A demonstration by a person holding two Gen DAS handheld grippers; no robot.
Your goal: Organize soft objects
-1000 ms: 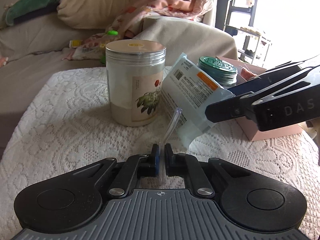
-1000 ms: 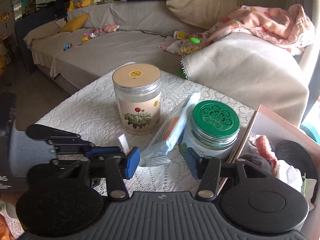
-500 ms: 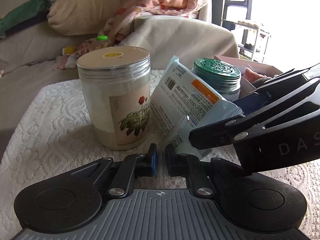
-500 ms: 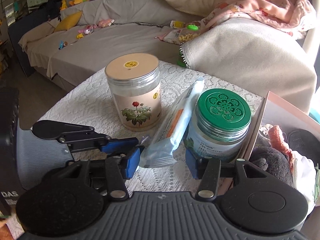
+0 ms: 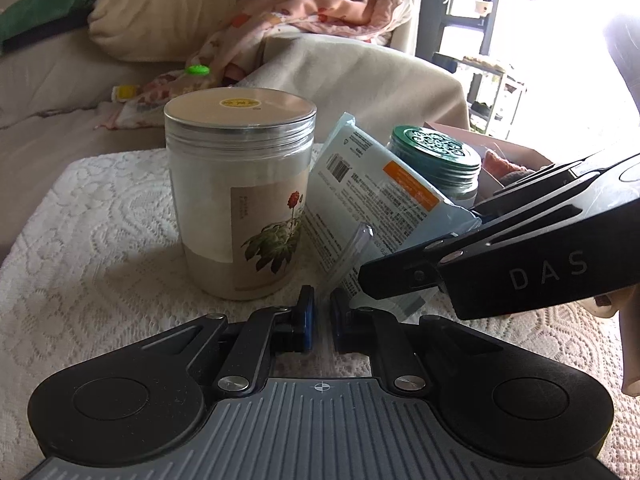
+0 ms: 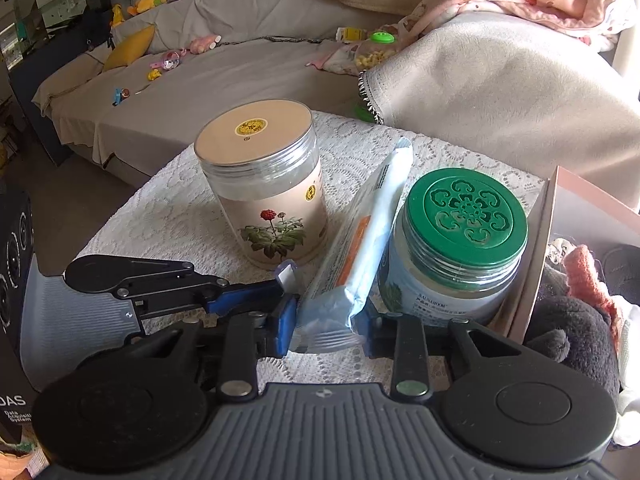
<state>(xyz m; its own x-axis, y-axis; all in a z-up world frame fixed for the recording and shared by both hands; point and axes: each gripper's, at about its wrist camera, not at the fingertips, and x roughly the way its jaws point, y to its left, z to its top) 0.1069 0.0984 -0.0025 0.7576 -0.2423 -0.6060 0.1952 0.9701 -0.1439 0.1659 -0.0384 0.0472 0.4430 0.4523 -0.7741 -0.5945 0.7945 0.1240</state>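
A soft pale-blue wipes pack with an orange label stands on edge between two jars; it also shows in the right wrist view. My left gripper is shut on the pack's clear plastic flap. My right gripper is open, its blue pads on either side of the pack's near end. The left gripper appears in the right wrist view, pinching the flap beside the right gripper's left pad.
A flower-label jar stands left of the pack, a green-lid jar right of it, on a white lace tablecloth. A pink box holds soft items at right. A sofa with pillows and blankets lies behind.
Both grippers moved in closer to the pack. The right gripper's pads have narrowed and now bracket the pack's near end. The left gripper stays shut on the flap.
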